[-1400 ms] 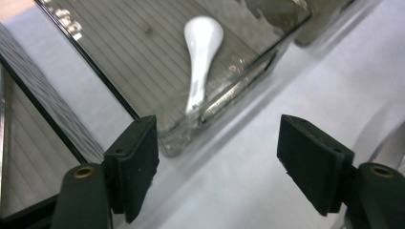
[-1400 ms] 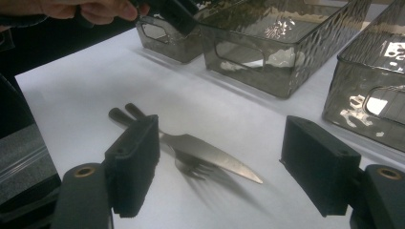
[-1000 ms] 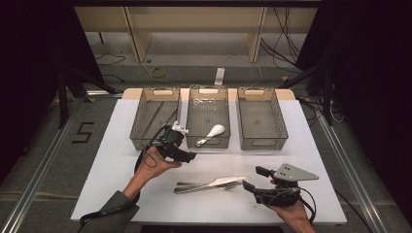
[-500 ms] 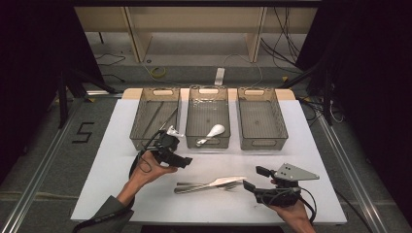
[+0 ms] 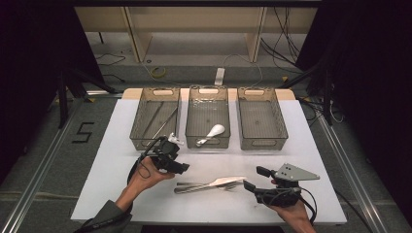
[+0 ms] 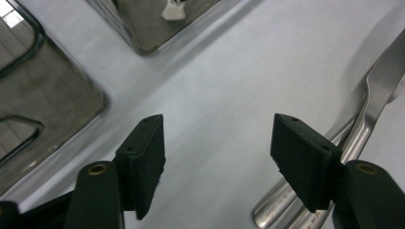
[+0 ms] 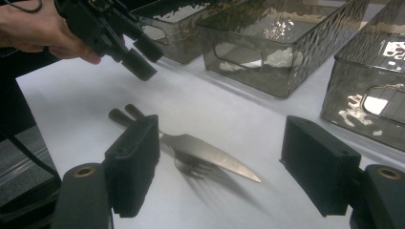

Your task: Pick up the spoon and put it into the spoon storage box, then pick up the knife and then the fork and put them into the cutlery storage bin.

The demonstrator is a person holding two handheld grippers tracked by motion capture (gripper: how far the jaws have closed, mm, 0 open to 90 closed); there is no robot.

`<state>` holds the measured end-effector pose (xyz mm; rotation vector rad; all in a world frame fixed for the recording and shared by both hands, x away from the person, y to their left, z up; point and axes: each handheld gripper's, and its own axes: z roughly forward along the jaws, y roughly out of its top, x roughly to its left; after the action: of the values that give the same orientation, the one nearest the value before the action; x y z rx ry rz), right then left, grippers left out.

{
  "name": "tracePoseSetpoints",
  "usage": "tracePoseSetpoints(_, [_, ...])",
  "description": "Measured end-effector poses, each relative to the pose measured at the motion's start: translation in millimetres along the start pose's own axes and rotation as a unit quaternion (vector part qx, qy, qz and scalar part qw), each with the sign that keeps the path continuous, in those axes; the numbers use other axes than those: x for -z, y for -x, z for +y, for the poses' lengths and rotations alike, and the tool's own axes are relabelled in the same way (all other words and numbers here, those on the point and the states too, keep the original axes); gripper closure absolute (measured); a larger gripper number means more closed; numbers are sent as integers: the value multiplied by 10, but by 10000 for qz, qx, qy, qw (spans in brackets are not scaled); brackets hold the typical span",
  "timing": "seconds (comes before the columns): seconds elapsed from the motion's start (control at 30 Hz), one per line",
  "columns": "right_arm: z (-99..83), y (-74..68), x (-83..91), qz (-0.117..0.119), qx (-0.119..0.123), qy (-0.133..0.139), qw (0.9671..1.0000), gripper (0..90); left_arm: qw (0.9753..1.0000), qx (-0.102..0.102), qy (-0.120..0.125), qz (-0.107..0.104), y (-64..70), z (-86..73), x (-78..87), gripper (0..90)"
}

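Knife (image 5: 228, 181) and fork (image 5: 204, 187) lie together on the table (image 5: 107, 170) between both grippers. Left gripper (image 5: 183, 168) and right gripper (image 5: 248, 185): jaws apart, empty. Three bins (image 5: 257, 141) stand beyond; path unobstructed.

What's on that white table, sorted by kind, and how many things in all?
Clear bins: 3, left, middle, right
Hand-held grippers: 2, left gripper, right gripper
Knife: 1
Fork: 1
White spoon, in the middle bin: 1
Thin dark utensils in the left bin: 2, apparently
Total: 10
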<state>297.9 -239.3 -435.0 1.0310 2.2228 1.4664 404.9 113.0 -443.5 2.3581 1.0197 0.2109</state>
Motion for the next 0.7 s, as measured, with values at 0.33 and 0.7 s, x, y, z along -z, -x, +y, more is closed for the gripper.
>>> tracePoseSetpoints(0.33, [0, 4, 3, -12, -3, 0, 10000, 300, 9999, -129, -53, -80, 46, -37, -5, 676])
tracePoseSetpoints(0.7, [5, -9, 11, -10, 36, 28, 10000, 299, 9978, -346, -552, -131, 114, -73, -142, 886])
